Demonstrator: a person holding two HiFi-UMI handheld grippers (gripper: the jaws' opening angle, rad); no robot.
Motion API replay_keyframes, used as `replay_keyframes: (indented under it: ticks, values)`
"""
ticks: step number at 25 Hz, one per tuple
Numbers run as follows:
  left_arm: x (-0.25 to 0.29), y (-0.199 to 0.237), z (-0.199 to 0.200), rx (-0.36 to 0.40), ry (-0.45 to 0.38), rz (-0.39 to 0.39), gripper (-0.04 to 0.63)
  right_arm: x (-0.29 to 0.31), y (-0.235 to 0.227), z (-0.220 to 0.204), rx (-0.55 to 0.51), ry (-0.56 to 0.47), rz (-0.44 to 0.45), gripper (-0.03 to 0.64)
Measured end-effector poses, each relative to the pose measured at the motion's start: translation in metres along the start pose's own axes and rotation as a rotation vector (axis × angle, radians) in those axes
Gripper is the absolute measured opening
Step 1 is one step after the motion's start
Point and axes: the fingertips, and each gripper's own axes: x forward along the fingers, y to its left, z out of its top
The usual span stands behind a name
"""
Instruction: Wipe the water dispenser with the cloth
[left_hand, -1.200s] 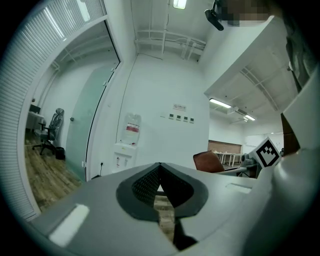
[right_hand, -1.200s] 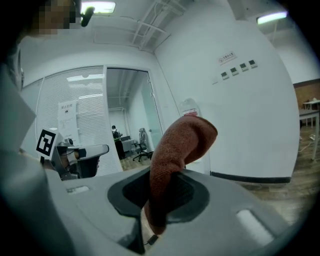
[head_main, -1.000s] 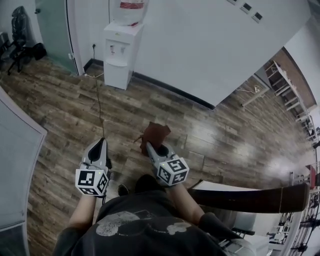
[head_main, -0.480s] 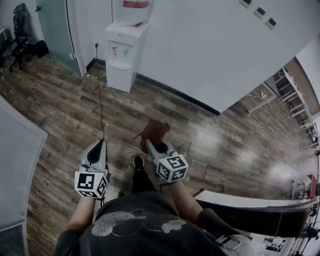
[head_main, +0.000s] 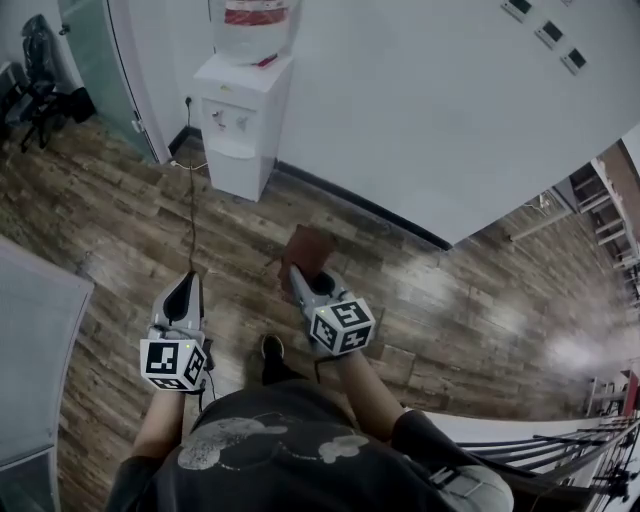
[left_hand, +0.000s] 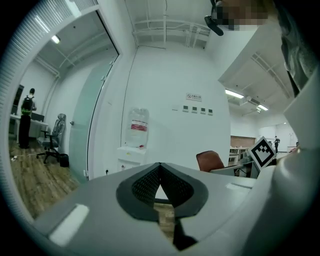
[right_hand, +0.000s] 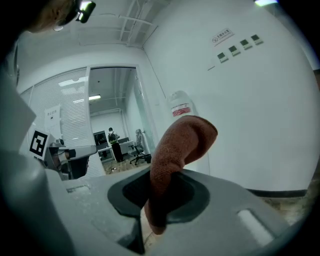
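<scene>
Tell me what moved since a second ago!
The person has walked a little closer to the water dispenser, so it looks bigger and more of its bottle shows. Nothing was grabbed or let go. The right gripper still pinches the brown cloth, and the left gripper is still shut with nothing in it. Both are held out in front as before.

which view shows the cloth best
The right gripper view: the cloth fills the centre, pinched between the jaws and flopping over above them. The head view shows it small at the right gripper tip; the left gripper view, only a small brown patch.
</scene>
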Motion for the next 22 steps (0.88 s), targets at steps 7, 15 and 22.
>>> replay_keyframes:
  ticks: [7, 15, 22]
  values:
    - [0.056, 0.016, 0.014, 0.025, -0.008, 0.074, 0.018, 0.037, -0.045, 0.026, -0.058, 0.012, 0.028, 0.058]
    - [0.097, 0.040, 0.021, 0.033, -0.005, 0.062, 0.018, 0.083, -0.045, 0.035, -0.093, 0.034, 0.051, 0.058]
    - [0.160, 0.077, 0.011, -0.005, 0.008, -0.012, 0.018, 0.126, -0.063, 0.049, -0.113, 0.057, -0.021, 0.058]
